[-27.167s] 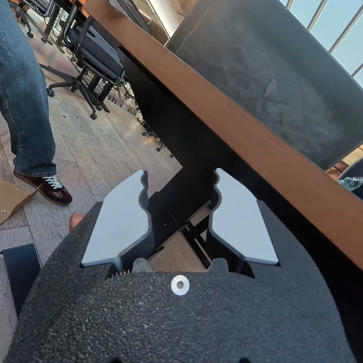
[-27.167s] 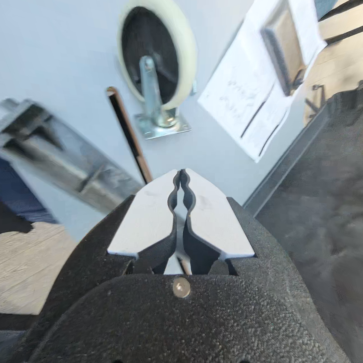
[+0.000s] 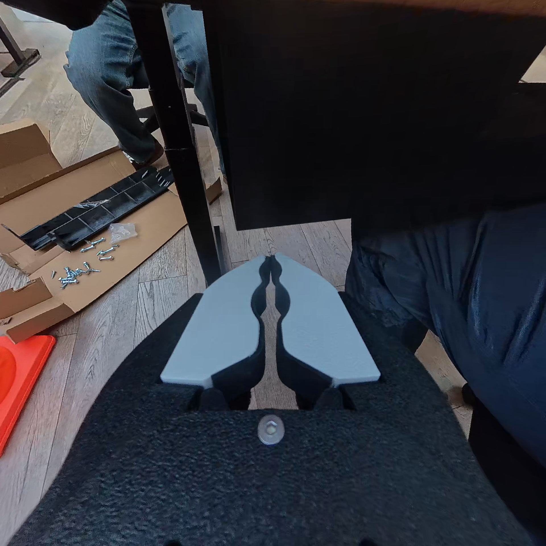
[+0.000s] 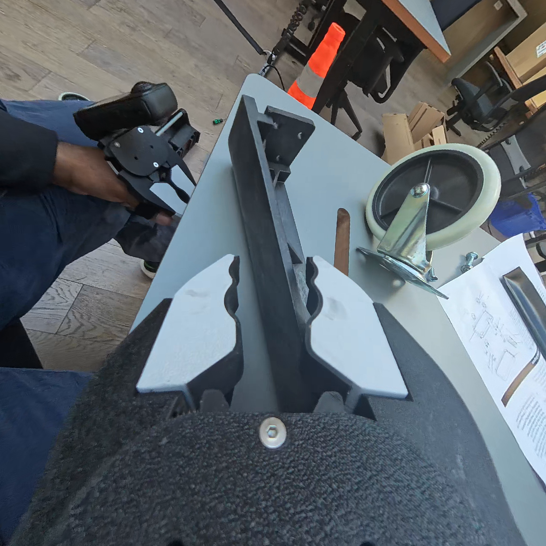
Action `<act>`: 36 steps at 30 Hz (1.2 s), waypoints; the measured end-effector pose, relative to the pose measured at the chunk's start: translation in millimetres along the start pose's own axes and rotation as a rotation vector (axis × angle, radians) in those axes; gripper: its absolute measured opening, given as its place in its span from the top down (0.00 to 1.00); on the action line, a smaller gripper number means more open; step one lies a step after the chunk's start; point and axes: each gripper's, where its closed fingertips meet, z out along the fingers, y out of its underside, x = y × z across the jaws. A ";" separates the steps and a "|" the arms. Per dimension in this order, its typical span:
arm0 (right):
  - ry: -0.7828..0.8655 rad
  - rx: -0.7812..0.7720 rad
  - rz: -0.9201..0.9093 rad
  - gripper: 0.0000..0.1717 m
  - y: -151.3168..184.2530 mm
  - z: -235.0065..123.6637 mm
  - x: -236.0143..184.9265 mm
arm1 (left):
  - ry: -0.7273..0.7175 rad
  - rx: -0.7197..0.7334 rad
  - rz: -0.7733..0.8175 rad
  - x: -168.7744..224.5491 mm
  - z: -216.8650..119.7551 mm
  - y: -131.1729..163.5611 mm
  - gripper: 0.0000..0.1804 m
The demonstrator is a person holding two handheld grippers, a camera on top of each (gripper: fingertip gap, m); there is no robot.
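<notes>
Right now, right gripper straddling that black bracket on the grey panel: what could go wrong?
1. The right gripper is open around the black bracket, with a gap on its left side; closing may skew or slide it.
2. The caster wheel stands tilted on its plate beside the bracket; a nudge could tip or roll it.
3. The loose bolt near the instruction sheet could be knocked off the grey panel.

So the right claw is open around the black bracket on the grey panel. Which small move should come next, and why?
Probably close the right claw on the black bracket. The bracket lies between its fingers on the grey panel, one pad close to it, the other with a clear gap, so nothing is gripped yet.
</notes>
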 end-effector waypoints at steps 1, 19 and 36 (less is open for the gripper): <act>0.003 0.002 0.024 0.76 0.9 0.4 1.7 | 0.004 -0.002 -0.001 1.5 3.0 0.2 1.00; 0.069 0.074 0.134 0.76 2.9 0.8 12.5 | 0.083 -0.081 -0.007 15.1 43.0 10.3 1.00; -0.004 0.134 0.233 0.74 -3.0 -5.1 12.4 | 0.074 -0.054 -0.011 20.1 45.4 2.1 1.00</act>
